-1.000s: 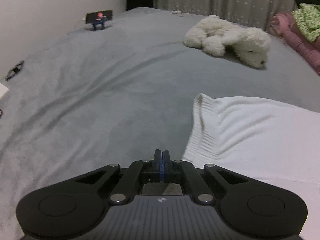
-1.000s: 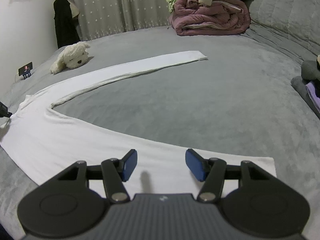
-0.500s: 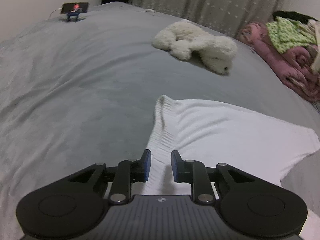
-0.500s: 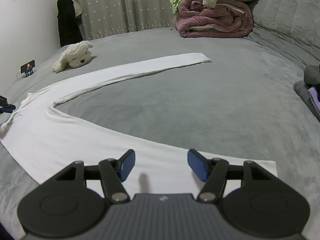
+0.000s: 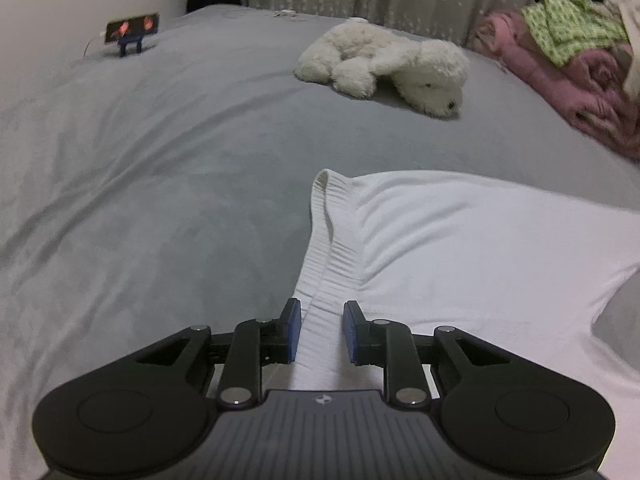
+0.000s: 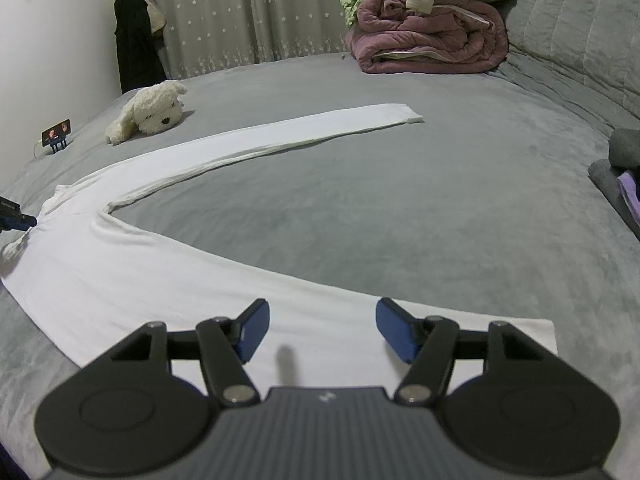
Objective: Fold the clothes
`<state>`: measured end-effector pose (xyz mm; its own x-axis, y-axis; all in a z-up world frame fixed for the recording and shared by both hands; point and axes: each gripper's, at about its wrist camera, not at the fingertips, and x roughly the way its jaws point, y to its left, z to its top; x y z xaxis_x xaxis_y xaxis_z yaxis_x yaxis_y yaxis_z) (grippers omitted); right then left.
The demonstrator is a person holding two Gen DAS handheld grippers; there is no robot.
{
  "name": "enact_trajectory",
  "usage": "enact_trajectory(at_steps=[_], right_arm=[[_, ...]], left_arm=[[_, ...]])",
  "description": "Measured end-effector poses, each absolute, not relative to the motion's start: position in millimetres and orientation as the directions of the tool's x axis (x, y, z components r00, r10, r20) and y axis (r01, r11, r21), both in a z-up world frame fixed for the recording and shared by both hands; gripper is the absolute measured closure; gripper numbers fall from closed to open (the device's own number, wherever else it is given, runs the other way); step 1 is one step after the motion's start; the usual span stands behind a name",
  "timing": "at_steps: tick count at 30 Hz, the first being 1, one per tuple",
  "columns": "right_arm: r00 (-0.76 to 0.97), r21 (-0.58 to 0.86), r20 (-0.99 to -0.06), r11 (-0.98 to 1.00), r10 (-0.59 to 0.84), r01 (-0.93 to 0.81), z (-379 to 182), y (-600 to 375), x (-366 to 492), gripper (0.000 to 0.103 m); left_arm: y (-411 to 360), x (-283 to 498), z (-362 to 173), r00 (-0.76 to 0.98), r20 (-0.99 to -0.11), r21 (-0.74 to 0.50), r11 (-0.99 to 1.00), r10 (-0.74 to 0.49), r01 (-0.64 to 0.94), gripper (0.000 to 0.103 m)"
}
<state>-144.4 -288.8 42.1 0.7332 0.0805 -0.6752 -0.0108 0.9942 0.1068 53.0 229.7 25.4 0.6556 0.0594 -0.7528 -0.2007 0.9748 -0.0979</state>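
white garment ribbed edge between parted left gripper fingers; right gripper wide apart above hem.

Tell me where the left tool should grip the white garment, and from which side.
Grip the ribbed band at the white garment's end. Its raised doubled edge already runs between the open left tool fingers, so come straight along it from the near side.

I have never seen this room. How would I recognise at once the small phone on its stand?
Start from the wide grey bed and go to its far left corner, beside the pale wall. There, past the white plush dog, stands the phone on a small blue stand. It is the only upright thing with a lit, reddish screen; all its neighbours are soft fabric.
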Motion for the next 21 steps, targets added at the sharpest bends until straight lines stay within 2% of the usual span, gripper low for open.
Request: enact_trajectory(at_steps=[4,8,13,21], right_arm=[[0.734,0.107,-0.673,0.994,0.085,-0.016,43,-289,-145,0.040],[0.734,0.094,-0.676,0.995,0.074,-0.013,42,-288,-145,0.040],[0.739,0.085,-0.670,0.996,0.064,-0.010,43,-288,-146,0.040],[0.745,0.079,-0.665,0.997,0.054,-0.002,44,-291,-147,0.040]], left_arm=[[224,55,22,0.647,-0.757,-0.048,0.980,0.091,-0.194,0.081],[216,58,22,0.638,-0.757,0.002,0.977,0.141,-0.213,0.091],[208,61,24,0.633,-0.748,0.053,0.968,0.201,-0.245,0.096],[221,59,27,0.640,-0.735,0.039,0.957,0.221,-0.286,0.097]])
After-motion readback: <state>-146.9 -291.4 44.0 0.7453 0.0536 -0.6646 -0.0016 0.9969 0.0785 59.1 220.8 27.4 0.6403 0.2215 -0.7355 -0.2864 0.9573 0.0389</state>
